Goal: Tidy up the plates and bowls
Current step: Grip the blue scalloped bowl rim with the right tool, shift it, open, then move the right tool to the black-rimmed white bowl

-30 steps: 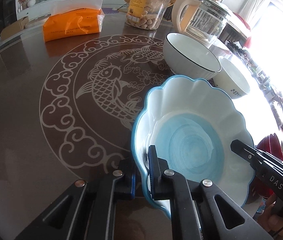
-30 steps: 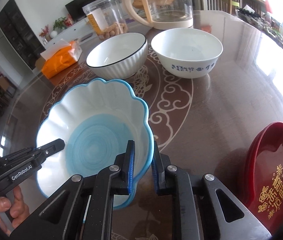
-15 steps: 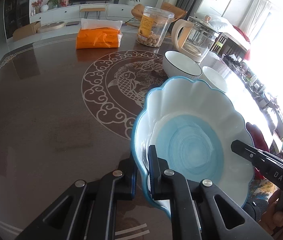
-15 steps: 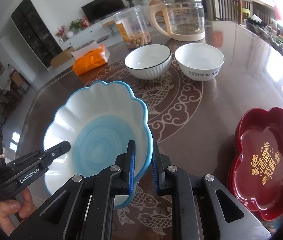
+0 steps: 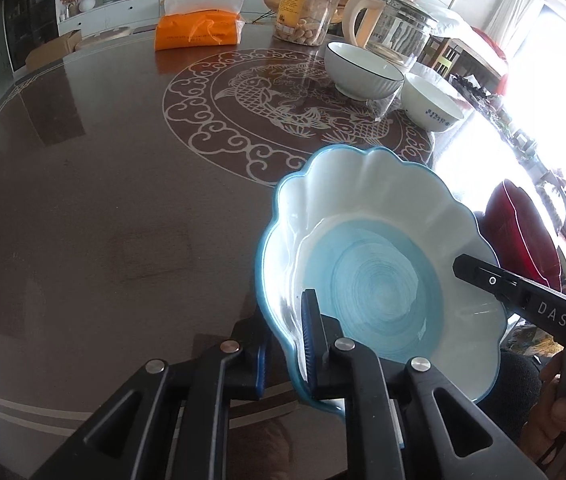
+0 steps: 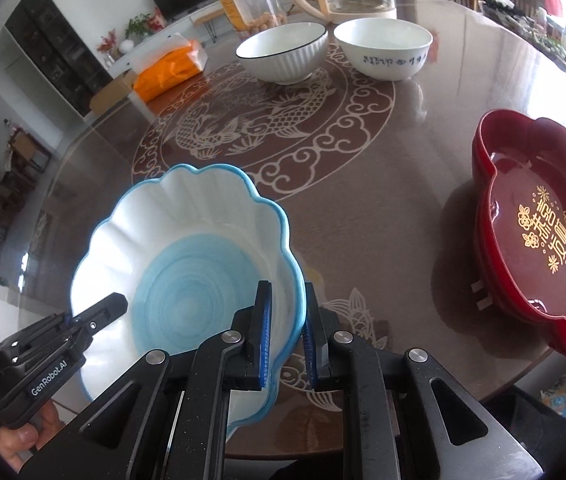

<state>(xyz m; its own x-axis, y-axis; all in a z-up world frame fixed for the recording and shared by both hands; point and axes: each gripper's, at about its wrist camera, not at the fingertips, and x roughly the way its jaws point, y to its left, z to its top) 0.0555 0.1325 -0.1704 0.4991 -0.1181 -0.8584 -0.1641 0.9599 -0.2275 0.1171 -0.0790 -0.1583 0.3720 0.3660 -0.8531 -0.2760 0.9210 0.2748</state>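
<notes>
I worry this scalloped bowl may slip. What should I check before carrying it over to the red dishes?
1. Left gripper fingers on the blue bowl rim, having just opened slightly: ok.
2. Right gripper fingers clamp the opposite rim: ok.
3. Bowl empty: ok.
4. Red dishes empty: ok.
5. Path across the table free of the two white bowls: ok.
6. Bowl lifted off the table: cannot tell.

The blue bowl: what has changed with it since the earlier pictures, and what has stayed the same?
The blue bowl, gripped at opposite rims by the left tool and right tool, was carried back from the two white bowls. The left tool's jaws have just opened slightly. Both grips and the red dish stayed.
</notes>
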